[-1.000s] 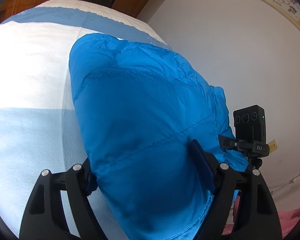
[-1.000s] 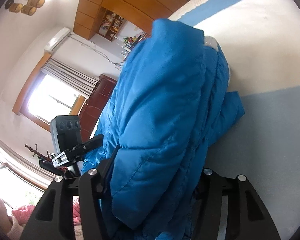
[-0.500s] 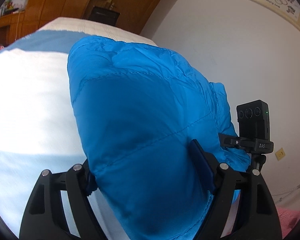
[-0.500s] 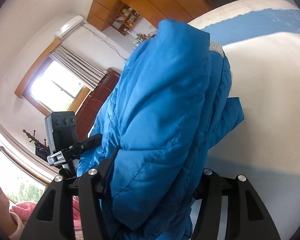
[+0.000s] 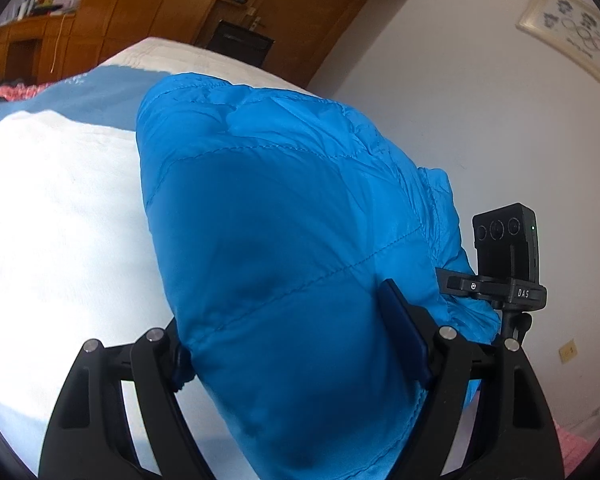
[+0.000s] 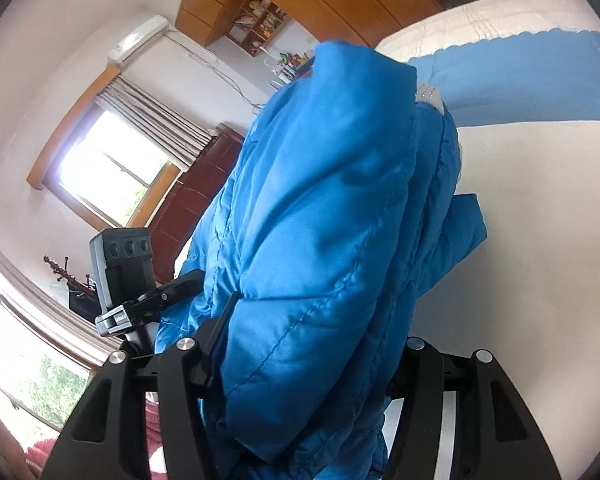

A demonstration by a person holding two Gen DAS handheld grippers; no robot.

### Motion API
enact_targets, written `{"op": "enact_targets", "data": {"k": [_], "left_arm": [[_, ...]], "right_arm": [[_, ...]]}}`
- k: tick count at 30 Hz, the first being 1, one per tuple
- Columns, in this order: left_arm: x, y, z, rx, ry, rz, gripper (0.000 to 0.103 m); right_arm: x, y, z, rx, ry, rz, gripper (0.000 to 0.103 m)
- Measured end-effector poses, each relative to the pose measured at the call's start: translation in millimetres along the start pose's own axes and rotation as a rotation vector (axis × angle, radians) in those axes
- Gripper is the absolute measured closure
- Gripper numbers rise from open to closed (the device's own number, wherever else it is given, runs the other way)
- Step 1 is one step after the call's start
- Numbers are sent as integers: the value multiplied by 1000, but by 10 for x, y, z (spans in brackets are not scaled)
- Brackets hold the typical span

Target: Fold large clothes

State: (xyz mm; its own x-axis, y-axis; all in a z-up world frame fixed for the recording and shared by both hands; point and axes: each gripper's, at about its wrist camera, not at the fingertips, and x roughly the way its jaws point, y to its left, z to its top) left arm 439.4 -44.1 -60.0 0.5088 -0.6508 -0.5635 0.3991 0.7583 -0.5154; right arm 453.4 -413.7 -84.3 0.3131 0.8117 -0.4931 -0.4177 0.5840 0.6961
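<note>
A bright blue quilted puffer jacket (image 5: 284,232) is bunched in thick folds and hangs lifted above the bed. My left gripper (image 5: 292,344) is shut on one end of it, the padding bulging out between the fingers. My right gripper (image 6: 308,344) is shut on the other end of the jacket (image 6: 332,232), several layers thick. A small white patch (image 6: 430,98) shows at the jacket's top edge. The other gripper's camera unit shows beside the jacket in the left wrist view (image 5: 504,240) and in the right wrist view (image 6: 124,260).
The bed (image 5: 60,208) below has a white and blue cover (image 6: 532,80). Wooden wardrobes (image 5: 160,12) stand beyond it, a white wall with a framed picture (image 5: 572,36) to one side, a window (image 6: 108,172) and dark red cabinet (image 6: 196,200) to the other.
Both grippers have lifted and tilted up with the jacket still held; more of the wardrobes and room shows and less of the bed.
</note>
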Motion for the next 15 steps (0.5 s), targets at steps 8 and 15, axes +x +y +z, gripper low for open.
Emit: {"op": "enact_targets", "data": {"k": [8, 15], "left_arm": [[251, 469, -136, -70, 62, 1, 20], [334, 565, 35, -76, 72, 23, 16]], "right_arm": [[361, -479, 55, 104, 53, -4, 42], [303, -380, 96, 94, 49, -17, 28]]}}
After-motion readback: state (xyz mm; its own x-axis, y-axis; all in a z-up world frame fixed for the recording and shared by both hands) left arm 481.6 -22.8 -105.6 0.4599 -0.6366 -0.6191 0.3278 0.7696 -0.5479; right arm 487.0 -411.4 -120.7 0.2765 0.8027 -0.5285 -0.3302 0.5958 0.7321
